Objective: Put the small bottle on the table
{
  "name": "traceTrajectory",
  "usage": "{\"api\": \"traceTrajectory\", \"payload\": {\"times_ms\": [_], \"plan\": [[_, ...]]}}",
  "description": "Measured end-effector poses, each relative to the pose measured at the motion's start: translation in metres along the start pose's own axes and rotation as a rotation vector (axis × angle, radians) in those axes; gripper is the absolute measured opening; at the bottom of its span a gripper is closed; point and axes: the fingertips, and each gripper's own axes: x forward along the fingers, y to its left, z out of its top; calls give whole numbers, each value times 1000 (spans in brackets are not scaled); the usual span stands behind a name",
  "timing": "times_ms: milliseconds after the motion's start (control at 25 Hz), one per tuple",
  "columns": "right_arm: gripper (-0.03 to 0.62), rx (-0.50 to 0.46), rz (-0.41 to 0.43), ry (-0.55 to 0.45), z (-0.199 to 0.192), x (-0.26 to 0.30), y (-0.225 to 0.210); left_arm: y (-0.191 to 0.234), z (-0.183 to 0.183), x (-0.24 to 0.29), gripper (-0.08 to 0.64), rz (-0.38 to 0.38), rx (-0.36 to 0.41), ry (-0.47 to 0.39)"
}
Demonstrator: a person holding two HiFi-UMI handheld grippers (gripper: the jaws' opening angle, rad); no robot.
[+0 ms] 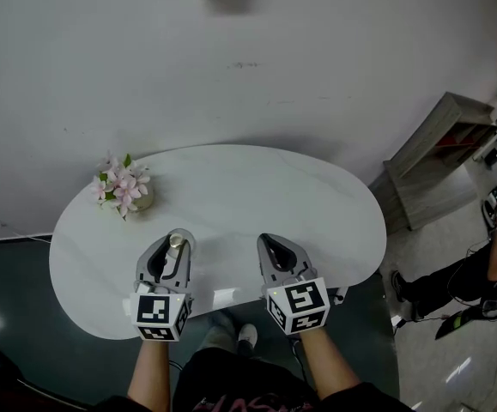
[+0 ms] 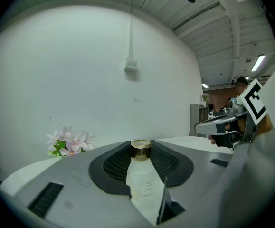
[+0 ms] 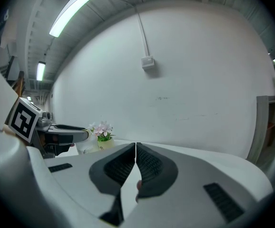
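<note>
- Placing step in hand: small bottle [image 2: 142,177] is clamped upright between the jaws of the left hand-held gripper [image 1: 173,245], its gold cap level with the jaw tips.
- The bottle is over the worktop [image 1: 257,183], right of the flowers [image 1: 121,187] and nearer the person. Can't tell if its base touches.
- Right hand-held gripper [image 1: 274,247]: jaws together, nothing in them, further right of the flowers.
- Next, my read: seat the base flat, open the jaws, back out straight so the bottle doesn't tip.
</note>
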Motion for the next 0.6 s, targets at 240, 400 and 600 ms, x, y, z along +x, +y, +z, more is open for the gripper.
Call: {"api": "traceTrajectory", "payload": {"times_ms": [240,400,600], "plan": [[67,2,-4,8,-1,8,0,4,-5,13,130,-8,-20,3],[67,2,8,20,-5,17,0,8,-11,21,130,-4,-27,14],[67,8,23,19,-10,30,-1,14,-21,31,130,6,-38,23]]}}
